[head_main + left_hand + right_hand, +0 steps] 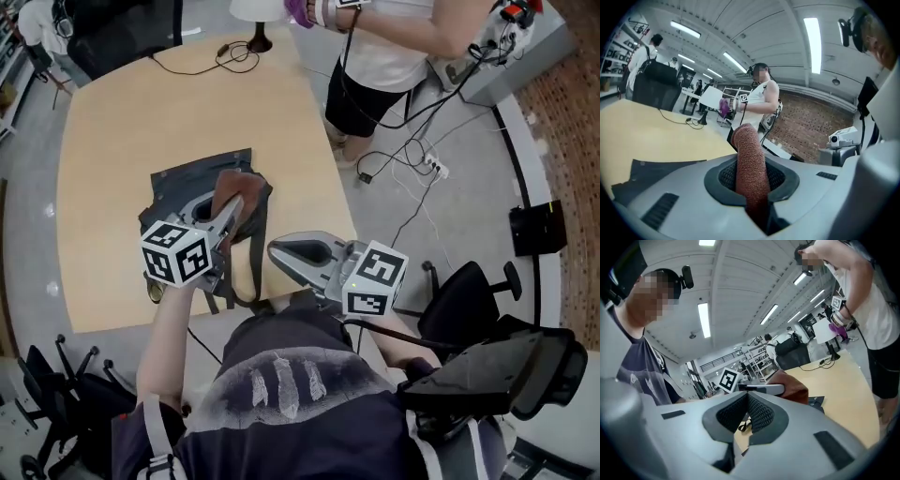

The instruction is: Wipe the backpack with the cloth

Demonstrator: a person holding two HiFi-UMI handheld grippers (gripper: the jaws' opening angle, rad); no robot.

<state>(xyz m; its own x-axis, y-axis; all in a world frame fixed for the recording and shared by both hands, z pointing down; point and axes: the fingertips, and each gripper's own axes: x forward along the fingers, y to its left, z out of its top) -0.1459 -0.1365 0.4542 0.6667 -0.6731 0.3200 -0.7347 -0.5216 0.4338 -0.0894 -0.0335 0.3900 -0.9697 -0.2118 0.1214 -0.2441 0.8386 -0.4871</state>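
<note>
One cloth (pixel 750 164) in left gripper (pixel 231 214), over backpack (pixel 186 184) near table (pixel 131 103) edge.

a pale wooden table (pixel 141 122) stands on grey floor (pixel 469 178), brick wall (pixel 806 126) beyond, strip lights (pixel 812 44) overhead.

On worktop (pixel 112 131): backpack (pixel 183 192), near front edge; cloth (pixel 228 193) atop it, in left tool (pixel 231 214); right tool (pixel 281 253) just right of backpack.

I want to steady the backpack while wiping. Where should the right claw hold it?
Probably the strap that trails from the backpack toward the table's near edge: it is thin, while the flat body gives no edge to pinch. Come from the right, away from the cloth.
</note>
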